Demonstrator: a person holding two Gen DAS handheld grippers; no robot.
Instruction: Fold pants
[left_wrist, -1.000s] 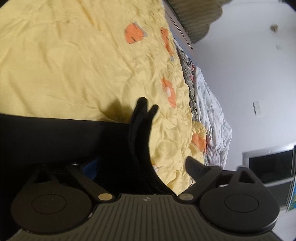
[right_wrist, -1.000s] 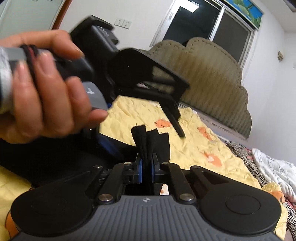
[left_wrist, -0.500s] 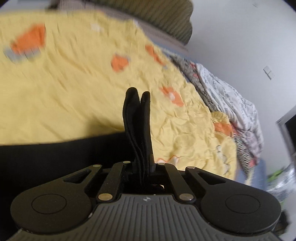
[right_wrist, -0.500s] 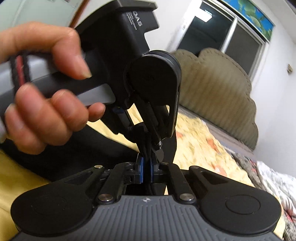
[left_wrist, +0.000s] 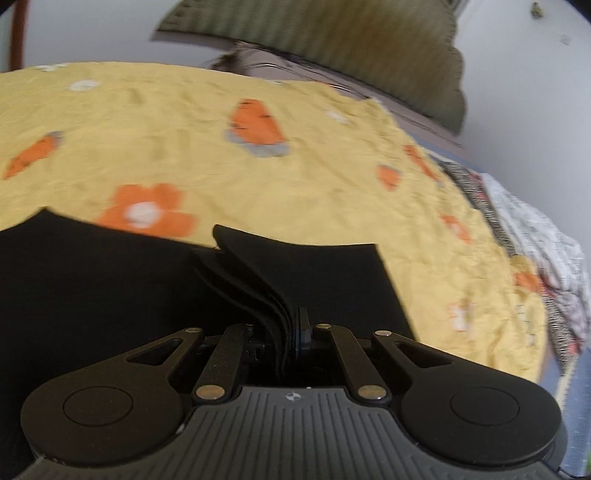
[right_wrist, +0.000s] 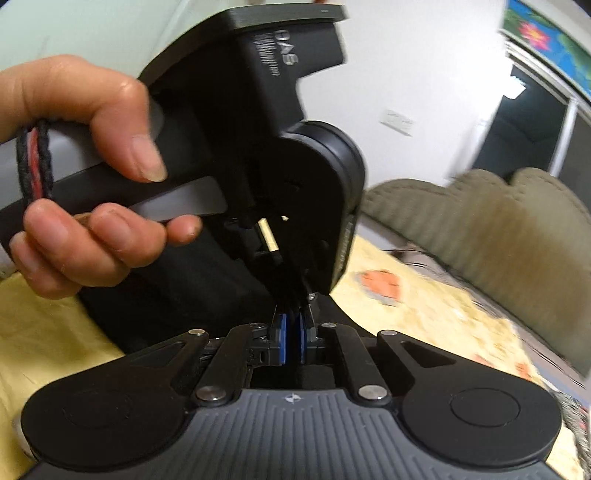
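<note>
Pants (left_wrist: 110, 288) mid-fold on bed (left_wrist: 258, 177) | left hand-held gripper (left_wrist: 286, 325) and right hand-held gripper (right_wrist: 291, 325) both clamp layered black fabric | laying down and smoothing left

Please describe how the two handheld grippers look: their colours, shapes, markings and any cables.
Left gripper and right gripper: matt black, ribbed grey base, two round discs, linkage arms with silver and brass rivets, blue finger pads. The left one's body bears white lettering. A braided black and red cord loops over the hand.
</note>
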